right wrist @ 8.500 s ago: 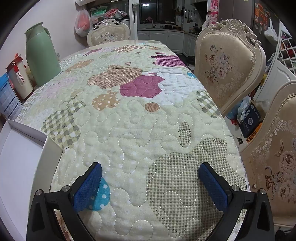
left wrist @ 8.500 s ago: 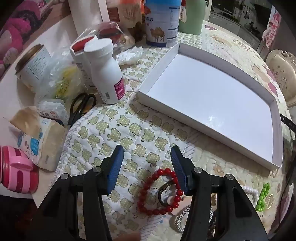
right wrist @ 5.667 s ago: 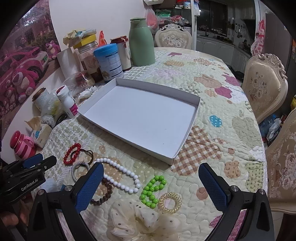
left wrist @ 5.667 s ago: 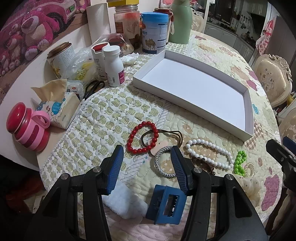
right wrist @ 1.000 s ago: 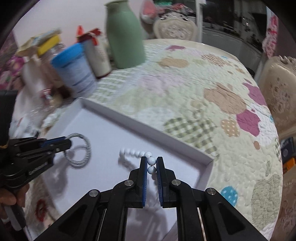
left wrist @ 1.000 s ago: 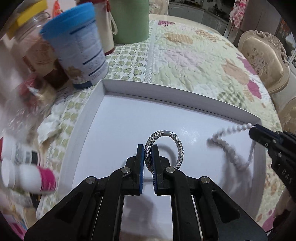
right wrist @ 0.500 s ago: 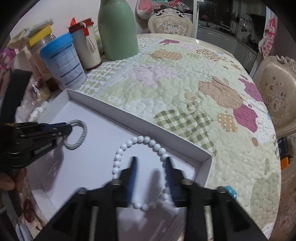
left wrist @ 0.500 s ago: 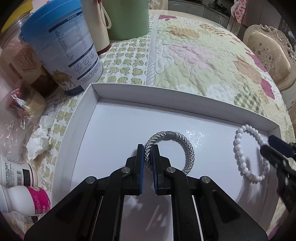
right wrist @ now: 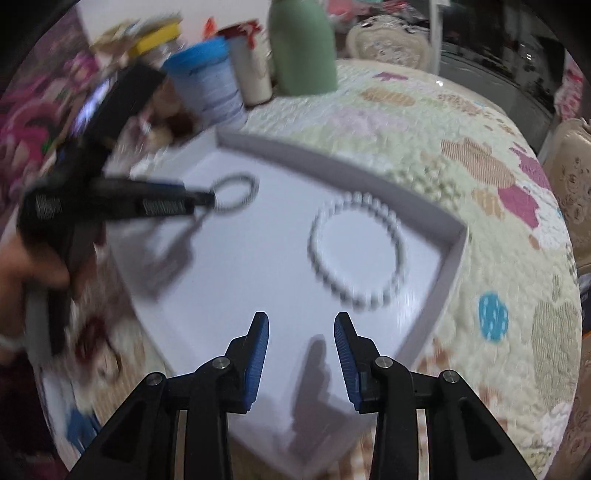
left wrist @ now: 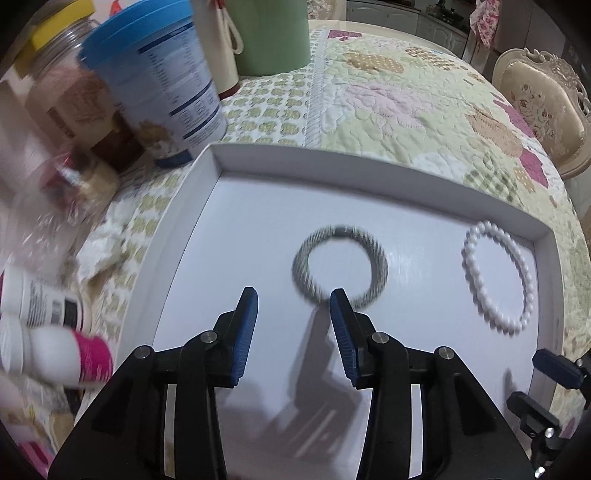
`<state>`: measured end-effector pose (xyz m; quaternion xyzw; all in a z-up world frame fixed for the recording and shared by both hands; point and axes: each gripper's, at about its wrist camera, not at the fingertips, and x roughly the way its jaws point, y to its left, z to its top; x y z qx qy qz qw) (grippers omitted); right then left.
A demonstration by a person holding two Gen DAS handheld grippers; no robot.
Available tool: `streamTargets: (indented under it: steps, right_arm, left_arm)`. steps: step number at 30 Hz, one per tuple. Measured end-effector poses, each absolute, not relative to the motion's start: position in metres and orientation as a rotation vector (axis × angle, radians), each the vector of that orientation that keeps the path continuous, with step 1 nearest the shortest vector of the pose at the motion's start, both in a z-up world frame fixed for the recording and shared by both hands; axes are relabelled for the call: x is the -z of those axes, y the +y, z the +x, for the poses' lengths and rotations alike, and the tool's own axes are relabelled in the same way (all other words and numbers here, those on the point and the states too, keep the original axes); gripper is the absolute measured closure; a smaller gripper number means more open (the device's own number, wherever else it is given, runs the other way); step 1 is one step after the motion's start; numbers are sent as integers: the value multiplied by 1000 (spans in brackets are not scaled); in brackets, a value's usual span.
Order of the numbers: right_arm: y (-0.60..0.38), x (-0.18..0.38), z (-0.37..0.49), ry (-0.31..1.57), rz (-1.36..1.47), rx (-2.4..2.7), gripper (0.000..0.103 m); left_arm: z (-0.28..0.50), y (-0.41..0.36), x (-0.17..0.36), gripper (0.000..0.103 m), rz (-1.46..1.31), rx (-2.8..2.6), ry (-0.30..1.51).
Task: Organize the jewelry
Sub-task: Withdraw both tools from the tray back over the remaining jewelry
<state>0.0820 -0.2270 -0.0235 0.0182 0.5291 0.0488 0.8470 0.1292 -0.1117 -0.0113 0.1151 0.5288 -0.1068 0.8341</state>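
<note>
A grey braided bracelet point(left wrist: 340, 266) lies flat in the white tray point(left wrist: 369, 166), just ahead of my left gripper point(left wrist: 293, 295), which is open and empty above the tray floor. A white bead bracelet point(left wrist: 495, 277) lies in the tray's far right corner. In the right wrist view the bead bracelet point(right wrist: 356, 254) lies ahead of my right gripper point(right wrist: 301, 321), which is open and empty over the tray point(right wrist: 448, 254). The braided bracelet point(right wrist: 236, 192) shows there at the left gripper's fingertips point(right wrist: 201, 197). The right gripper's fingertips point(left wrist: 554, 369) show at the left view's right edge.
A blue-lidded can point(left wrist: 159, 81), a green thermos point(left wrist: 269, 33), a glass jar point(left wrist: 51, 77) and white pill bottles point(left wrist: 48, 328) crowd the tray's left and far side. The quilted cloth point(left wrist: 424, 96) stretches beyond. A chair point(left wrist: 546, 99) stands at the far right.
My left gripper has opened and let the braided bracelet drop flat in the tray. My right gripper has drawn back from the bead bracelet it released half a second ago.
</note>
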Motion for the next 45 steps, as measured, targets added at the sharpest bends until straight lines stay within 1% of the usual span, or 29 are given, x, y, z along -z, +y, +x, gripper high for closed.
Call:
streamTargets:
  steps: [3,9,16,20,22,28,36,45]
  right_arm:
    - [-234,32,68,1155,9,-105,68]
    - [-245,25,54,1133,-38,-103,68]
    - [-265,21,55,1155,-6,20,68]
    - [-263,2,44,1089,100,-18,68]
    - [-255,-9,37,1052,114,-17,65]
    - [-230,-39,13,969,155,-52,64]
    - [-215,-62,-11,927,161,-93,61]
    - [-208,-74,-34,914,153,-113,57]
  left_arm:
    - [112,-104,7,63,248,219,1119]
    - [81,-90,-6,63,238,198,1112]
    - [45,-77,-31,63,231,179,1062]
    - [28,-72,-43,63,224,170,1033]
    - [21,-70,-48,63,214,164,1025]
    - [-1,-64,-59,63,196,140,1005]
    - [-28,-61,-71,62,195,112,977]
    - [-57,-57,-83,62,164,101,957]
